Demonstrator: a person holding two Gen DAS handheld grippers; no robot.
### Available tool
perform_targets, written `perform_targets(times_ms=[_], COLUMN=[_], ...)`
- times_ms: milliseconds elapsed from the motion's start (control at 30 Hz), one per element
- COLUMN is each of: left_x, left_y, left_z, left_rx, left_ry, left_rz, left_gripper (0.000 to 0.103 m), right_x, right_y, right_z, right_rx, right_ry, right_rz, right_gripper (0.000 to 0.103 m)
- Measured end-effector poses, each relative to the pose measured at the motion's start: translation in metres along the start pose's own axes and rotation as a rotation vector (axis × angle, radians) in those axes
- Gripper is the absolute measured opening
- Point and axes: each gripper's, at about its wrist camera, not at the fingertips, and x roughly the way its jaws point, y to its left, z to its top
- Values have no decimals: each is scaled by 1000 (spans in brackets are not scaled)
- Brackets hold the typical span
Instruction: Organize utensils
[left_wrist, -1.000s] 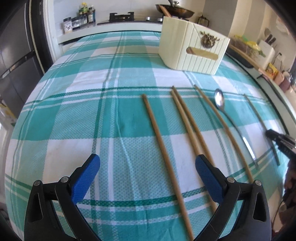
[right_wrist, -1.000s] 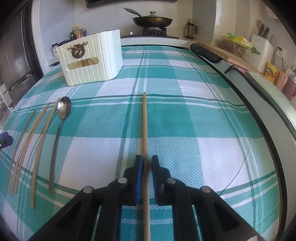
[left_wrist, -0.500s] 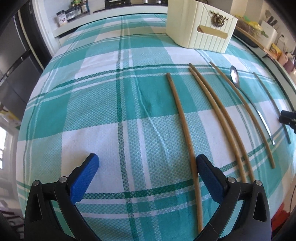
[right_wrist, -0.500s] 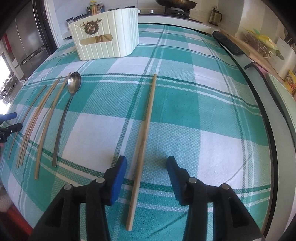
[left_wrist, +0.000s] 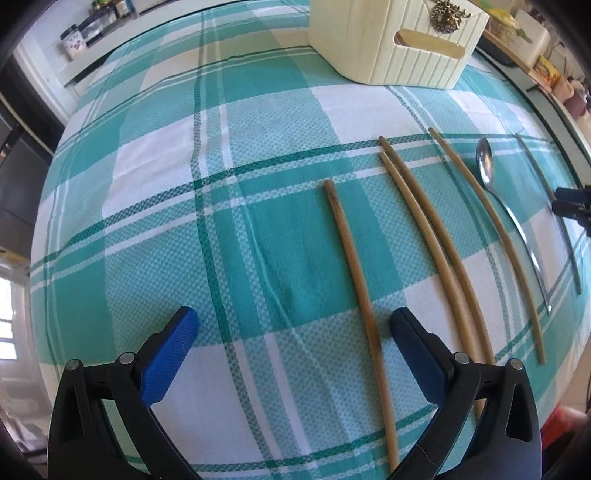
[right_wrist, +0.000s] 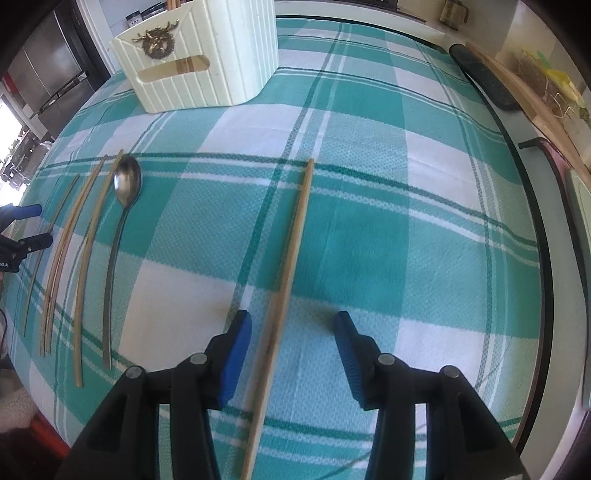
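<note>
Altogether five long, slim tan wooden chopsticks and one shiny metal spoon lie side by side on the teal-and-white checked cloth surface. One lone chopstick runs between the spread blue-padded fingers of the right gripper, untouched. Another chopstick lies between the wide-open fingers of the left gripper, just beside its right pad; a touching pair and a single chopstick lie beyond. Ahead of both stands a ribbed cream plastic caddy. Only the right view shows the wooden sticks rising from its top.
</note>
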Motion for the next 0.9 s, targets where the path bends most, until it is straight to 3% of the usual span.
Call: perform_targets(times_ms=[100, 200, 233, 267, 333, 500, 700, 900], left_x=[2, -2, -3, -6, -8, -37, -114, -181], left_y=[-1, -5, -8, -11, -14, -18, -12, -6], left_z=[15, 29, 32, 35, 37, 20, -6, -33], left_rx=[0, -7, -6, 2, 10, -4, -31, -35], left_ry=[10, -4, -9, -20, -29, -138, -349, -537], left_rz=[-2, 3, -9, -5, -8, -65, -149, -213], left_gripper=[97, 73, 52, 30, 7, 4, 4, 4], right_x=[8, 15, 17, 19, 21, -2, -86, -158], right_y=[2, 2, 1, 1, -2, -2, 5, 24], right_z=[22, 44, 51, 56, 62, 59, 26, -15], right_rx=[-4, 21, 31, 43, 79, 132, 111, 53], right_ry=[-9, -23, -23, -27, -46, -144, -342, -526], right_rz=[-11, -20, -13, -21, -13, 66, 171, 204], right_gripper=[47, 30, 14, 7, 7, 6, 6, 7])
